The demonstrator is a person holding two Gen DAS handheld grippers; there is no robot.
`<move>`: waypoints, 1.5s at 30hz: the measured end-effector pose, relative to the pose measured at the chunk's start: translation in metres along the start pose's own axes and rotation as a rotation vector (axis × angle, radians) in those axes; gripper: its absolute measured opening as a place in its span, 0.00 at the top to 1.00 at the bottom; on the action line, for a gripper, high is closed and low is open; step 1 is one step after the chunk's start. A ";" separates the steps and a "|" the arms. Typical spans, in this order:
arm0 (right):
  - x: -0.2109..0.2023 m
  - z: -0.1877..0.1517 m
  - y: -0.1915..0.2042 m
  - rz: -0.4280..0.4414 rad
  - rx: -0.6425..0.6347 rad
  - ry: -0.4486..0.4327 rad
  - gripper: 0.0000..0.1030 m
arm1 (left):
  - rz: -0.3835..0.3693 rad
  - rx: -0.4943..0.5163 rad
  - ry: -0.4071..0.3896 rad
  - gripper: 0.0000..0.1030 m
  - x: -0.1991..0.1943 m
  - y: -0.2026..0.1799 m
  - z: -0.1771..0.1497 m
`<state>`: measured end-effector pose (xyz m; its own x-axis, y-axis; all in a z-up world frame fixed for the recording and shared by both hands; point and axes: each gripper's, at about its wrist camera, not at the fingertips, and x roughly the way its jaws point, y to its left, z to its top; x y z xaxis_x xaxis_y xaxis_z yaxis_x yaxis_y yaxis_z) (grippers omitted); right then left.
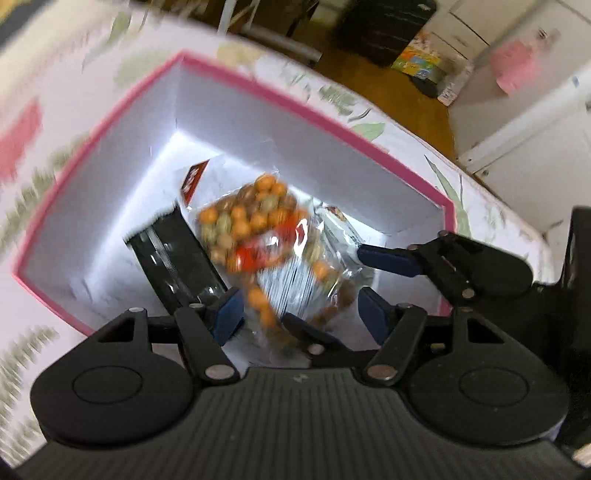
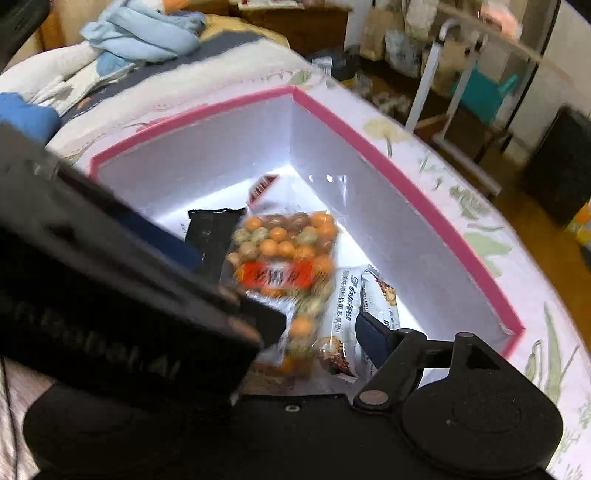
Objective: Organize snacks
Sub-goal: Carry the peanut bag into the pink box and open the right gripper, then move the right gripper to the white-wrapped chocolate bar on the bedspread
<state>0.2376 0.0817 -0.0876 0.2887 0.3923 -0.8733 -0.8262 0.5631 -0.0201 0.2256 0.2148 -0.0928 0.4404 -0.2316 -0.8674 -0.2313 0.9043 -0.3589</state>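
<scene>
Snack bag (image 1: 258,229), pink-rimmed box (image 1: 110,122), floral bedspread (image 1: 472,206)

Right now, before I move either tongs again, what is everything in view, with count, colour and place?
Pink-rimmed white cardboard box: one, open, on the floral cloth.
Clear bag of orange, brown and green coated balls with a red label: one, blurred, in the middle of the box, between the left tongs' fingers.
Black glossy wrapper: one, on the box floor, left of the bag.
White snack bars with brown nut pictures: two, lying right of the bag.
Red-and-white packet corner: one, at the far end of the box.
Floral white cloth: one, under the box.
Light blue fabric bundle: one, behind the box.
Left tongs: open, over the box.
Right tongs: beside the left; opening unclear.
</scene>
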 end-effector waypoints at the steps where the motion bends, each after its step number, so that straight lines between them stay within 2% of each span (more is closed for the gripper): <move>1: -0.006 -0.004 0.000 0.011 0.006 -0.007 0.23 | 0.003 0.023 -0.011 0.35 -0.004 -0.005 -0.003; 6: -0.052 -0.017 -0.008 0.044 0.102 -0.120 0.23 | -0.027 0.075 -0.036 0.35 -0.028 -0.021 -0.011; 11: -0.109 -0.063 -0.035 0.046 0.273 -0.278 0.23 | -0.045 0.209 -0.087 0.38 -0.063 -0.047 -0.024; 14: -0.136 -0.107 -0.040 0.005 0.362 -0.390 0.22 | -0.053 0.291 -0.137 0.39 -0.081 -0.065 -0.034; 21: -0.180 -0.163 -0.055 -0.255 0.418 -0.367 0.22 | -0.133 0.420 -0.173 0.39 -0.088 -0.113 -0.055; 25: -0.210 -0.196 -0.075 -0.262 0.539 -0.391 0.22 | -0.209 0.461 -0.136 0.43 -0.080 -0.140 -0.065; 30: -0.221 -0.232 -0.091 -0.298 0.618 -0.358 0.22 | -0.263 0.538 -0.077 0.45 -0.060 -0.177 -0.081; 38: -0.204 -0.262 -0.089 -0.275 0.659 -0.277 0.23 | -0.240 0.620 -0.023 0.51 -0.018 -0.214 -0.102; 41: -0.191 -0.266 -0.089 -0.239 0.655 -0.264 0.24 | -0.197 0.631 -0.022 0.51 -0.004 -0.214 -0.107; 45: -0.161 -0.254 -0.089 -0.200 0.614 -0.256 0.32 | -0.095 0.621 -0.061 0.51 0.015 -0.208 -0.112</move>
<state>0.1417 -0.2163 -0.0686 0.5740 0.3548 -0.7380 -0.3439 0.9224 0.1760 0.1833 -0.0170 -0.0702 0.4868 -0.3171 -0.8140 0.3498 0.9246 -0.1510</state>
